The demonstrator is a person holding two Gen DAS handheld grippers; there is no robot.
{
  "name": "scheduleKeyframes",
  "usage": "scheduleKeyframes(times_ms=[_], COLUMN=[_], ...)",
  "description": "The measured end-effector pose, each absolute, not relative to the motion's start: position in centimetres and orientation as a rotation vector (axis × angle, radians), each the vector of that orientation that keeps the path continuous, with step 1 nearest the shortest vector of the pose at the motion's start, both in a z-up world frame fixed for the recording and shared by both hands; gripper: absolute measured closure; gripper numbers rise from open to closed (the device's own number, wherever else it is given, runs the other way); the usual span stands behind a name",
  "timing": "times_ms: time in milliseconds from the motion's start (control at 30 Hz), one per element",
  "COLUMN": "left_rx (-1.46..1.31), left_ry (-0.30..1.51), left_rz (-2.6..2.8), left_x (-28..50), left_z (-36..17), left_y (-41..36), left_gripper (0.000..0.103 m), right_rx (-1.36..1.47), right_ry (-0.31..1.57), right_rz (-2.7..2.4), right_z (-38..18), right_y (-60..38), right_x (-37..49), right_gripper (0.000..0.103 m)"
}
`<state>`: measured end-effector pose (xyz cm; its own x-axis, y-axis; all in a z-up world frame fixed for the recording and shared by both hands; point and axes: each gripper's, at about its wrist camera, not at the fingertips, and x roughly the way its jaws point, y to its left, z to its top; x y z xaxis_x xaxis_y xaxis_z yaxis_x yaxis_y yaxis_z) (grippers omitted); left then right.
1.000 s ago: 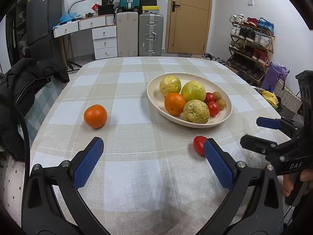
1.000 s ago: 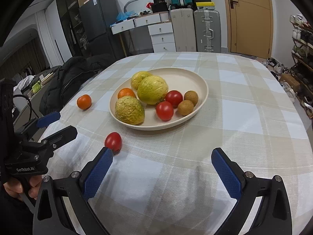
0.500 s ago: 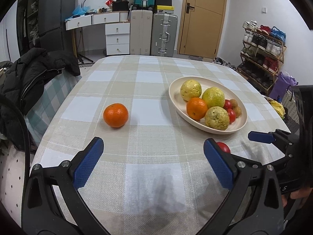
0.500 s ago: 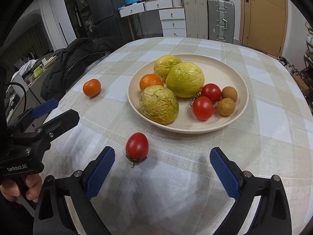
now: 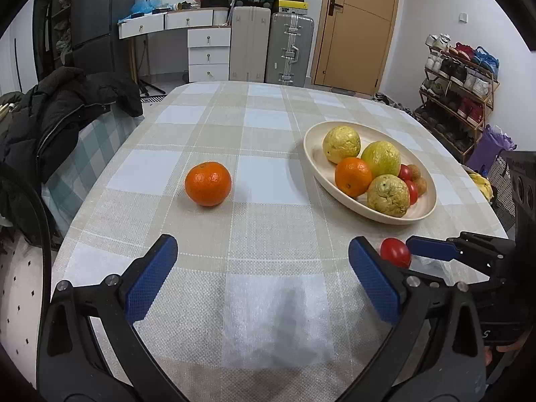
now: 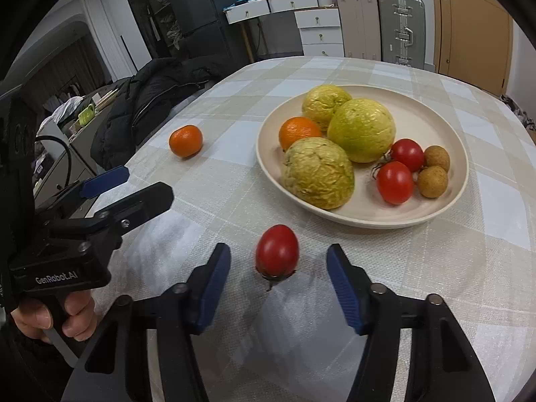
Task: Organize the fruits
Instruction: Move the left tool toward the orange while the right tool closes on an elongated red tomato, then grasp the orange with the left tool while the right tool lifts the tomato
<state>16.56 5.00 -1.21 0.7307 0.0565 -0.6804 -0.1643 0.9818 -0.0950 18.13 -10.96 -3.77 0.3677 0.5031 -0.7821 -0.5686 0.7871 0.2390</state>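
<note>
Two fruits are still lying off the plate [image 6: 361, 222]: the loose tomato [image 6: 277, 251] just beside its near rim and the mandarin [image 5: 208, 184] well apart. We are closing the right gripper [image 6: 278, 269] around the tomato, fingers narrower than half a second ago but not touching. We are keeping the left gripper [image 5: 263, 269] wide apart, having turned it toward the mandarin.

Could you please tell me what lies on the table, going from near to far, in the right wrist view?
Right gripper → loose tomato between its open fingers → plate of fruit, with the loose orange level with its middle, off to the left → far table edge.
</note>
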Motion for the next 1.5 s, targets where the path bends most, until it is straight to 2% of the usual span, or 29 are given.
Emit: scheduleKeyframes(times_ms=[267, 367, 933, 1500], left_rx=[-0.149, -0.146, -0.188, -0.211], left_ry=[0.755, 0.763, 0.802, 0.823], left_rz=[0.122, 0.123, 0.149, 0.278], left_x=[16.9, 17.0, 17.5, 22.1], left_z=[-1.4, -1.5, -2.3, -2.9], left_y=[5.1, 5.0, 6.0, 9.7], left_gripper=[0.001, 0.001, 0.001, 0.001], right_rx=[-0.113, -0.129, -0.111, -0.019], right_ry=[0.964, 0.961, 0.849, 0.838], right_rz=[0.684, 0.679, 0.664, 0.586], right_z=[-3.8, -3.8, -1.9, -0.6], right_y=[-9.8, -9.6, -14.3, -19.5], right_x=[17.9, 17.6, 14.5, 17.0], right_gripper=[0.064, 0.075, 0.076, 0.076])
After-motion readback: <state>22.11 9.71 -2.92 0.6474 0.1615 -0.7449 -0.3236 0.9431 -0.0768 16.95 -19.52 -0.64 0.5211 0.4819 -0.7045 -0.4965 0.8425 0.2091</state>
